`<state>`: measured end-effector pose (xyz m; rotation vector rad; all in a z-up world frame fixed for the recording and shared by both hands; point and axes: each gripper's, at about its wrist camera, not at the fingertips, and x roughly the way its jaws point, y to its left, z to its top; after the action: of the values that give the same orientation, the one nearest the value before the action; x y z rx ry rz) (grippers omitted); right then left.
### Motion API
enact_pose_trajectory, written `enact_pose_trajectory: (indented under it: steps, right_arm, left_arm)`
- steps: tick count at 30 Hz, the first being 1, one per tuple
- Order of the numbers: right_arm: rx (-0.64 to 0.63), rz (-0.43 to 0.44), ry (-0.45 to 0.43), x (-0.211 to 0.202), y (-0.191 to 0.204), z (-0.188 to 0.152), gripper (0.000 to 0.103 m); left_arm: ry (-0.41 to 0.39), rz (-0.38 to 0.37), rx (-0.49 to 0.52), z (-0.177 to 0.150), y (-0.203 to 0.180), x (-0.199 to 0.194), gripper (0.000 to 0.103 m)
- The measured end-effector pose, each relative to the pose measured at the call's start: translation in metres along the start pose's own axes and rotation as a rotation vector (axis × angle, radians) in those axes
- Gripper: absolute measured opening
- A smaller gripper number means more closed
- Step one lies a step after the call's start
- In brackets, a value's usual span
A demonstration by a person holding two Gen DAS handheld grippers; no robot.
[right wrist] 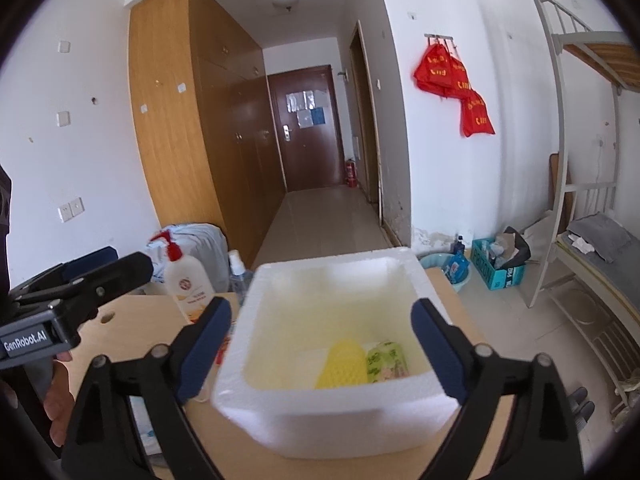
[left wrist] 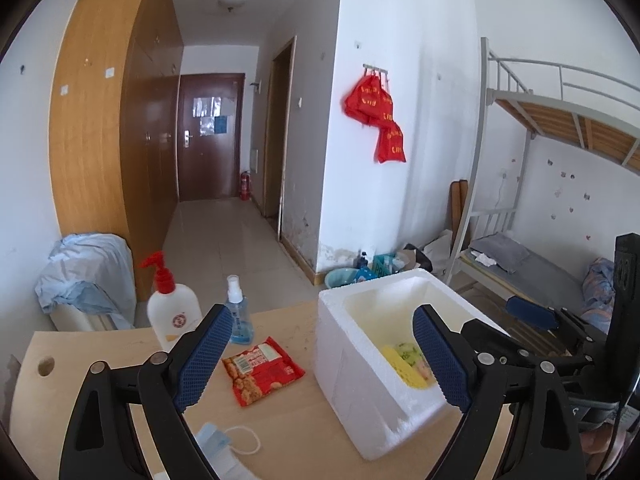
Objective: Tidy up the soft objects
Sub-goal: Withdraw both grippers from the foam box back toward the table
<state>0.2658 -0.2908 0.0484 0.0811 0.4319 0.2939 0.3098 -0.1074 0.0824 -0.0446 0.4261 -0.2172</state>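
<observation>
1. Right gripper (right wrist: pixel 322 350) spread wide over the white foam box (right wrist: pixel 256 392), nothing between the blue textured pads (right wrist: pixel 206 350); fingertips straddling the box, pads clear of its walls
2. Left gripper (left wrist: pixel 322 360) likewise gaping and empty, one finger lying across the view of the box interior, the other over the wooden desk (left wrist: pixel 288 432)
3. Partly hidden: box contents half masked by that finger in the left view; a pale blue face mask (left wrist: pixel 218 446) with white ear loop cut off by the gripper frame at the bottom edge; the far side of the desk lost behind the box in the right view
4. Inside the box, low against the near wall: a yellow bumpy sponge (right wrist: pixel 342 366) and just beside it a green printed soft packet (right wrist: pixel 386 362), print too blurred to read
5. On the desk left of the box: a glossy red snack packet (left wrist: pixel 262 370), lying flat, apart from the box
6. Further back: white pump bottle (left wrist: pixel 174 314) with red nozzle, clear spray bottle (left wrist: pixel 238 316) with blue liquid, both upright
</observation>
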Motion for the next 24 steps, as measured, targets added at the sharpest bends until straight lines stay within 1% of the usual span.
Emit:
enact_pose_trajectory:
  steps: [4, 7, 12, 18, 24]
  right_arm:
    - [-0.013, 0.013, -0.023, -0.022, 0.012, -0.001, 0.098]
    - [-0.015, 0.019, -0.053, -0.042, 0.020, -0.002, 0.103]
    - [-0.028, 0.030, -0.094, -0.074, 0.032, -0.009, 0.103]
    - [-0.052, 0.048, -0.148, -0.106, 0.048, -0.016, 0.103]
    - [-0.083, 0.082, -0.185, -0.128, 0.066, -0.022, 0.103]
  left_arm:
    - [-0.034, 0.012, 0.008, -0.004, -0.001, -0.031, 0.098]
    - [-0.067, 0.028, 0.009, -0.007, -0.001, -0.057, 0.101]
    - [-0.119, 0.051, 0.000, -0.016, 0.001, -0.098, 0.103]
    - [-0.197, 0.087, 0.016, -0.026, -0.001, -0.150, 0.103]
    - [-0.229, 0.116, 0.027, -0.037, 0.000, -0.187, 0.103]
